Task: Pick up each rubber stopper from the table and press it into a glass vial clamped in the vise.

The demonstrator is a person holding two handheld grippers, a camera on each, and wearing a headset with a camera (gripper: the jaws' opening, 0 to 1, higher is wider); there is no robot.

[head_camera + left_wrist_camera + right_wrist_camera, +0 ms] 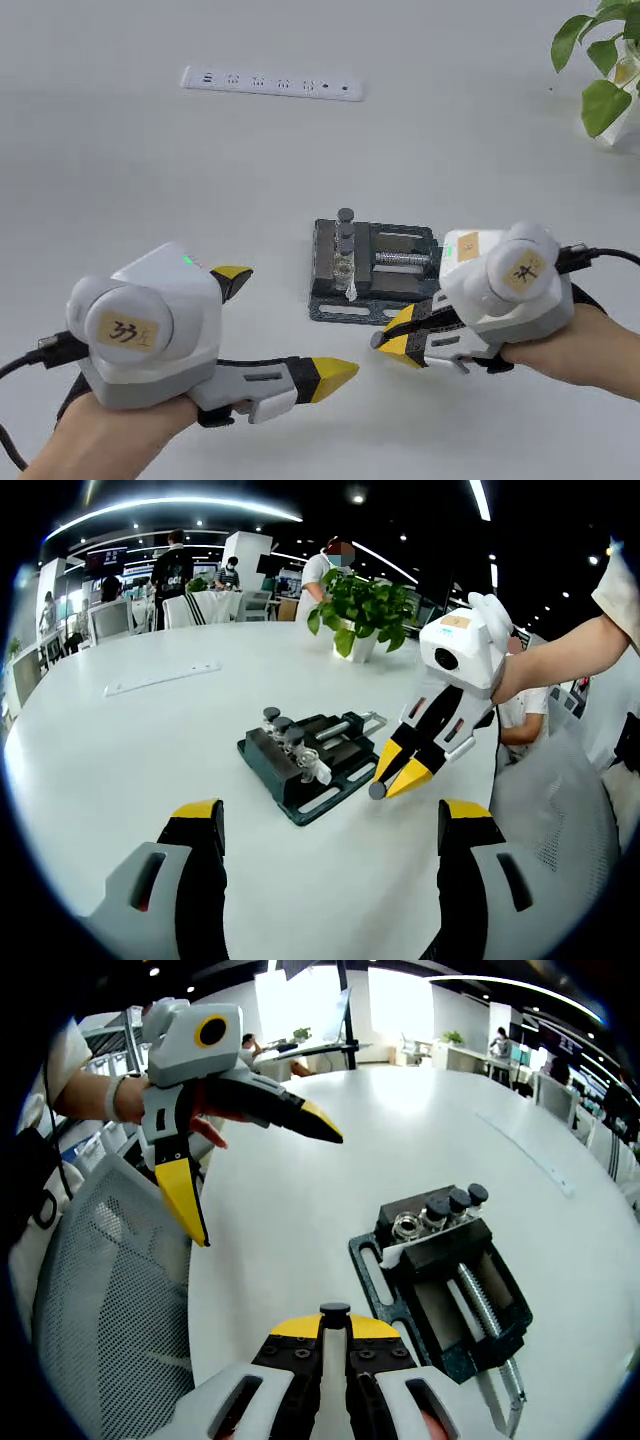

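Observation:
A black vise stands mid-table and clamps a row of glass vials. Three of them carry dark stoppers. The nearest vial is open at the top, seen also as the clear vial. My right gripper hovers just right of the vise's near corner, shut on a dark rubber stopper, which shows at its yellow tips as the stopper. My left gripper is open and holds nothing, low and left of the vise, its jaws spread wide in the left gripper view.
A white power strip lies at the far side of the white table. A potted plant stands at the far right. A mesh chair sits by the table's near edge; people stand in the background.

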